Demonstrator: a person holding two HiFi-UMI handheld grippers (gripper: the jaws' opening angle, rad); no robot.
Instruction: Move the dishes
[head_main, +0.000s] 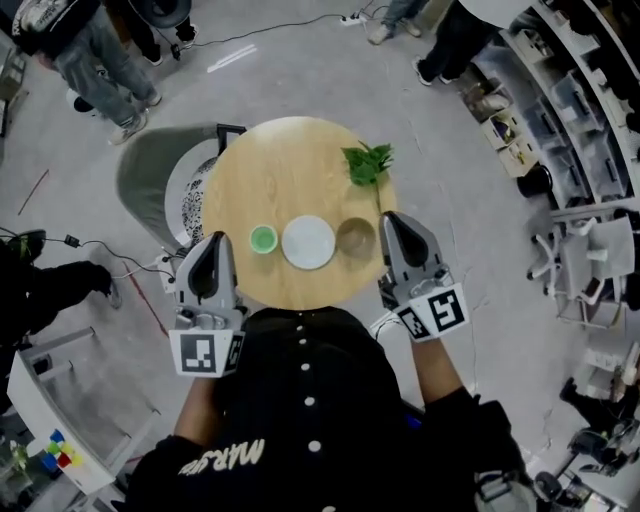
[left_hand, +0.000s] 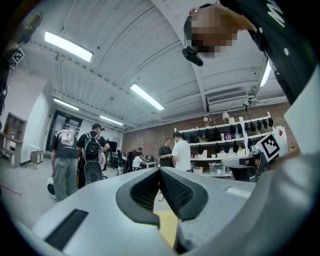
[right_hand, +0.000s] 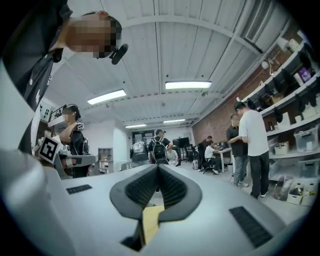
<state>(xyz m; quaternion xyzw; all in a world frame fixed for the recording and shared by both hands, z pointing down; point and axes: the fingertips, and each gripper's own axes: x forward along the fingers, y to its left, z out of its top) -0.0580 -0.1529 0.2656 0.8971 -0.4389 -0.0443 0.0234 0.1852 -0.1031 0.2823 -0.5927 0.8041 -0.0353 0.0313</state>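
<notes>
Three dishes stand in a row near the front edge of the round wooden table (head_main: 290, 170): a small green cup (head_main: 262, 239), a white plate (head_main: 308, 242) and a brownish bowl (head_main: 355, 237). My left gripper (head_main: 214, 240) is held over the table's front left edge, left of the cup, and is shut on nothing. My right gripper (head_main: 388, 217) is at the front right edge, just right of the bowl, also shut and empty. Both gripper views look level across the room; the left gripper (left_hand: 159, 170) and the right gripper (right_hand: 158, 166) show their tips together there, and no dish appears.
A sprig of green leaves (head_main: 368, 163) lies at the table's far right. A grey chair (head_main: 150, 175) stands against the table's left side. Several people stand about the room. Shelving (head_main: 570, 100) lines the right wall, and cables (head_main: 90, 250) run over the floor at left.
</notes>
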